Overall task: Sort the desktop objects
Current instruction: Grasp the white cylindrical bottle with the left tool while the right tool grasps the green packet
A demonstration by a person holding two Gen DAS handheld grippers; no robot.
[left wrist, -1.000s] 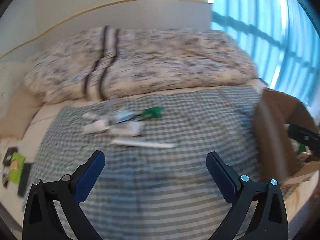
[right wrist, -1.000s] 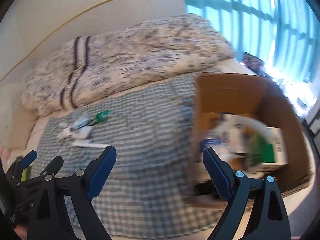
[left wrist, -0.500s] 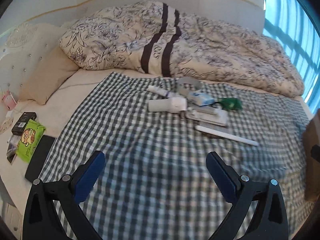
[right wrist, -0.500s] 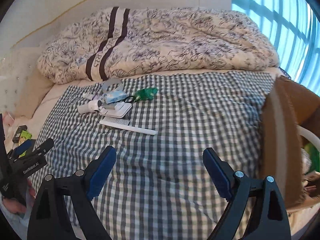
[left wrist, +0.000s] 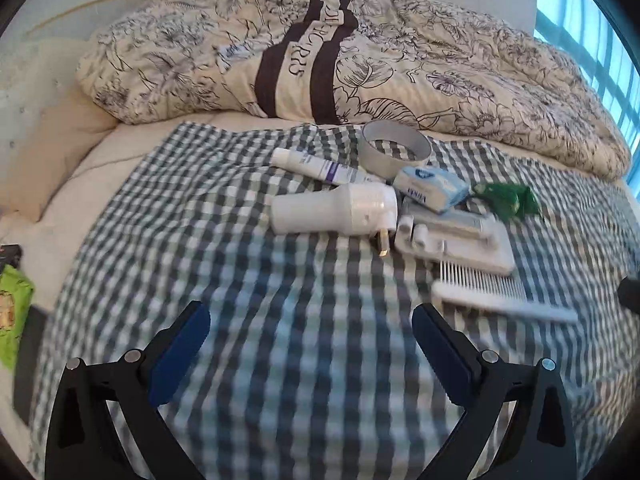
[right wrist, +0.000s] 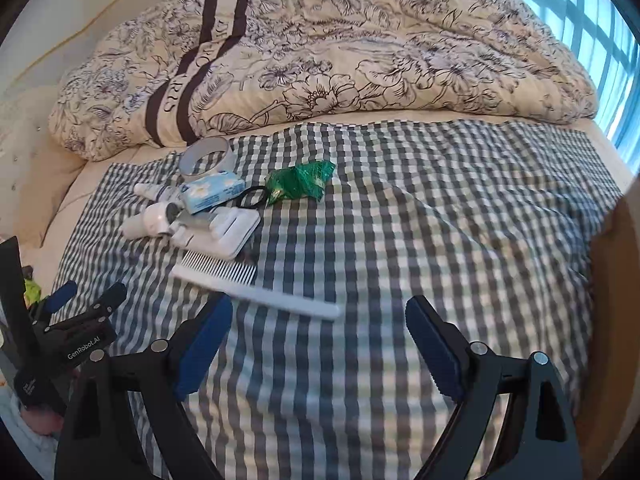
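On the bed's checked cloth [right wrist: 400, 208], beside the comb [right wrist: 240, 284], lie a tape ring [right wrist: 206, 156], tube [left wrist: 316, 166] and tissue pack [right wrist: 212, 196]; both grippers, left [left wrist: 310, 344] and right [right wrist: 318, 340], hover released.

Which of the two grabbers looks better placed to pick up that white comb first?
Right, probably. The white comb lies just ahead of the right gripper, handle end nearest its open jaws. From the left gripper, also open, it sits off to one side.
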